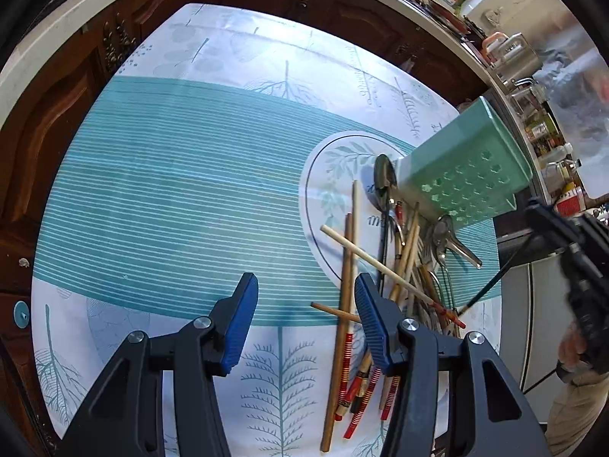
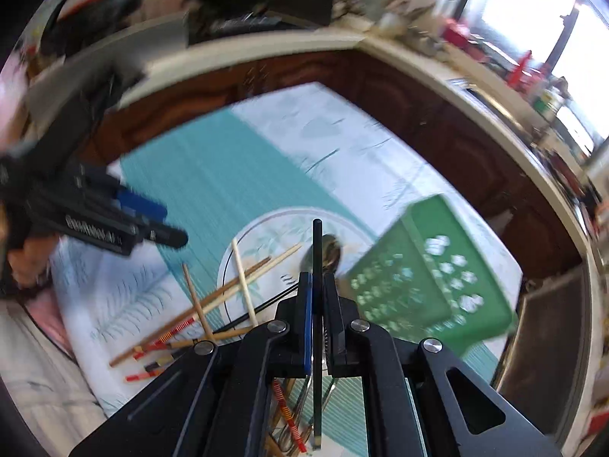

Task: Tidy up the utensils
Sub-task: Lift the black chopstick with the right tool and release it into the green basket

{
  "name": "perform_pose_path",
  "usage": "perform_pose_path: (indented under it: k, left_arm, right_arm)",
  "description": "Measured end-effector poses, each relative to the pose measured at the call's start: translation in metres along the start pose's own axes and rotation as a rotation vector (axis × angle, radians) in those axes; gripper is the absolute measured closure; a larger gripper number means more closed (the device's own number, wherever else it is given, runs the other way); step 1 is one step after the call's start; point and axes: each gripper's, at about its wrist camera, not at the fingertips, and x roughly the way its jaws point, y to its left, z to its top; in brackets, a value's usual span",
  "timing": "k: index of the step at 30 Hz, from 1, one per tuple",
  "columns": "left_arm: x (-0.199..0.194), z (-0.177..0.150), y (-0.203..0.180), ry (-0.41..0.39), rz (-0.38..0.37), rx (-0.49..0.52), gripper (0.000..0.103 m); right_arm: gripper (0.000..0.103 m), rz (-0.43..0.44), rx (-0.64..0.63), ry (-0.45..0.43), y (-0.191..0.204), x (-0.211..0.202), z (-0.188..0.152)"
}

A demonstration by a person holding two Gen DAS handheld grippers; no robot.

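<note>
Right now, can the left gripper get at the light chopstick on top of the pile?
Probably yes. The left gripper is open and empty above the cloth beside the pile, and the light chopstick lies uppermost, uncovered. The right gripper, shut on a black chopstick, is clear of it.

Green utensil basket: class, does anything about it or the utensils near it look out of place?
Yes. The green utensil basket lies tipped on its side on the tablecloth, with chopsticks and spoons scattered crisscross by its mouth rather than standing inside.
</note>
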Motion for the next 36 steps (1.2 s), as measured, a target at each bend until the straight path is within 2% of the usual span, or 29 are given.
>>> perform_pose_path:
  k: [5,13,17,23,27,31,33,36]
  left_arm:
    - [-0.021,0.002,-0.021,-0.040,0.008,0.042,0.052]
    - [-0.075,0.015,-0.067,-0.205,0.062,0.143,0.051]
    - [-0.069,0.017,-0.073,-0.159,0.050,0.137,0.050]
    - [-0.016,0.019,-0.050,-0.022,0.013,0.017,0.050]
    - [0.015,0.018,-0.033,0.036,0.008,-0.072,0.050]
    - [0.033,0.020,-0.019,0.054,-0.028,-0.141,0.050]
    - [0.038,0.019,-0.013,0.056,-0.060,-0.181,0.050]
    - [0.045,0.019,-0.005,0.048,-0.110,-0.230,0.051]
  right_arm:
    - [0.099,-0.042,0.187,-0.151,-0.040,-0.067,0.000]
    - [0.099,-0.107,0.425,-0.365,-0.093,-0.170,-0.002]
    - [0.099,-0.131,0.525,-0.437,-0.121,-0.206,0.000]
    - [0.099,-0.160,0.629,-0.523,-0.168,-0.249,0.007]
    - [0.099,-0.195,0.626,-0.535,-0.178,-0.245,0.025]
    - [0.099,-0.212,0.632,-0.530,-0.183,-0.226,0.037]
    - [0.099,-0.210,0.644,-0.511,-0.176,-0.190,0.055]
    - [0.099,-0.207,0.660,-0.484,-0.178,-0.160,0.062]
